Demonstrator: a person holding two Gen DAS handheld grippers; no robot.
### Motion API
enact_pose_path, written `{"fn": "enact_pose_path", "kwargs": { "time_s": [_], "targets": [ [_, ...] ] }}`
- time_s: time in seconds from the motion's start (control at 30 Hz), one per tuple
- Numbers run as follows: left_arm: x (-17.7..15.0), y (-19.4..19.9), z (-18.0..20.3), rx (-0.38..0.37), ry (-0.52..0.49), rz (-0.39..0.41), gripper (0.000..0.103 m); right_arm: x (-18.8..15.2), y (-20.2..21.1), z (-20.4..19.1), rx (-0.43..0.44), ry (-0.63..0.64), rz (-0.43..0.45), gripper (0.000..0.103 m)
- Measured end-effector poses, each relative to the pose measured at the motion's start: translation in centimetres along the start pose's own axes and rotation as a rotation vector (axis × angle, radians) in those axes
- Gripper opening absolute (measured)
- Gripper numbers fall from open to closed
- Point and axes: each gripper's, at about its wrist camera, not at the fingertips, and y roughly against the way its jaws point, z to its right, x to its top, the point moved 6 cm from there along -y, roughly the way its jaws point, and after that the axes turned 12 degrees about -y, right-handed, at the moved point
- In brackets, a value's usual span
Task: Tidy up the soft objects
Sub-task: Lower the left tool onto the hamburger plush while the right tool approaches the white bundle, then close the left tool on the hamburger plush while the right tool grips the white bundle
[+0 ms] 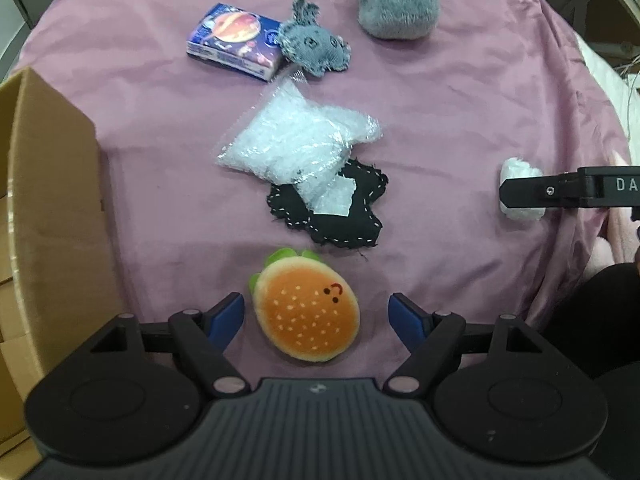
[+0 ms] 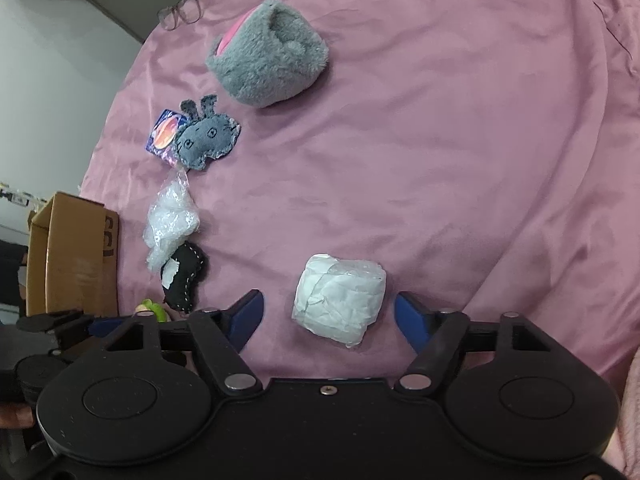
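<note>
My left gripper (image 1: 316, 312) is open with a plush burger (image 1: 306, 310) lying between its blue fingers on the purple cloth. My right gripper (image 2: 329, 314) is open around a white wrapped bundle (image 2: 340, 298), which also shows in the left wrist view (image 1: 518, 168) behind the right gripper's finger. A bubble-wrap bag (image 1: 296, 140) lies over a black stitched felt piece (image 1: 332, 212). A small grey felt animal (image 1: 314, 42) leans on a blue tissue pack (image 1: 234, 40). A grey plush slipper (image 1: 396, 0) sits at the far side.
A cardboard box (image 1: 48, 208) stands at the left edge of the table, also in the right wrist view (image 2: 72, 256). A pair of glasses (image 2: 182, 12) lies at the cloth's far edge. The purple cloth (image 2: 460, 160) is bare on the right.
</note>
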Motion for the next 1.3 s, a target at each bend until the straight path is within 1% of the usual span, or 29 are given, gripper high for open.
{"fn": "enact_pose_path", "kwargs": {
  "time_s": [0.03,0.07,0.1,0.13,0.2,0.23,0.27,0.37,0.5,0.6,0.73,0.8,0.87,0.97,1.1,1.3],
  "targets": [
    [0.0,-0.2,0.0,0.003,0.001,-0.006,0.079,-0.1,0.0,-0.1,0.004,0.005,-0.004,0.053],
    [0.1,-0.4,-0.1,0.0,0.006,-0.01,0.077,-0.2,0.0,-0.1,0.01,0.005,-0.01,0.047],
    [0.1,-0.5,-0.1,-0.007,0.013,-0.012,0.071,-0.2,0.0,-0.1,0.017,0.003,-0.018,0.047],
    [0.1,-0.7,-0.1,-0.011,0.023,-0.019,0.067,-0.3,0.1,-0.1,0.018,0.005,-0.019,0.047],
    [0.0,-0.9,-0.3,0.001,0.032,-0.026,0.051,-0.5,0.5,-0.3,0.018,0.027,-0.014,0.047],
    [-0.1,-0.8,-0.4,0.002,0.042,-0.023,0.051,-0.6,0.7,-0.5,0.022,0.038,-0.014,0.046],
    [-0.1,-0.7,-0.5,0.002,0.047,-0.015,0.048,-0.7,0.9,-0.6,0.024,0.045,-0.016,0.046],
    [0.2,0.2,-0.4,0.008,0.046,0.014,0.047,-0.9,1.6,-1.0,0.028,0.061,-0.014,0.046],
    [0.4,1.9,-0.4,0.048,0.044,0.056,0.047,-1.2,2.5,-1.7,0.037,0.084,0.003,0.046],
    [0.5,3.3,-0.1,0.065,0.036,0.085,0.047,-1.2,3.3,-2.1,0.043,0.09,0.02,0.046],
    [0.1,5.2,0.0,0.053,0.032,0.129,0.047,-1.1,4.6,-2.9,0.052,0.105,0.055,0.046],
    [-0.1,6.3,0.2,0.058,0.012,0.153,0.047,-1.1,5.3,-3.5,0.062,0.112,0.075,0.046],
    [-0.4,7.1,0.2,0.062,0.017,0.169,0.047,-1.2,6.0,-4.2,0.072,0.114,0.092,0.046],
    [-1.2,8.5,-0.3,0.081,0.021,0.193,0.047,-1.5,6.9,-5.3,0.083,0.125,0.115,0.046],
    [-2.1,10.2,-1.2,0.086,0.034,0.221,0.047,-2.1,7.8,-7.2,0.097,0.141,0.137,0.046],
    [-3.4,13.1,-3.2,0.107,0.057,0.263,0.047,-3.2,8.4,-10.4,0.116,0.183,0.164,0.046]
  ]
}}
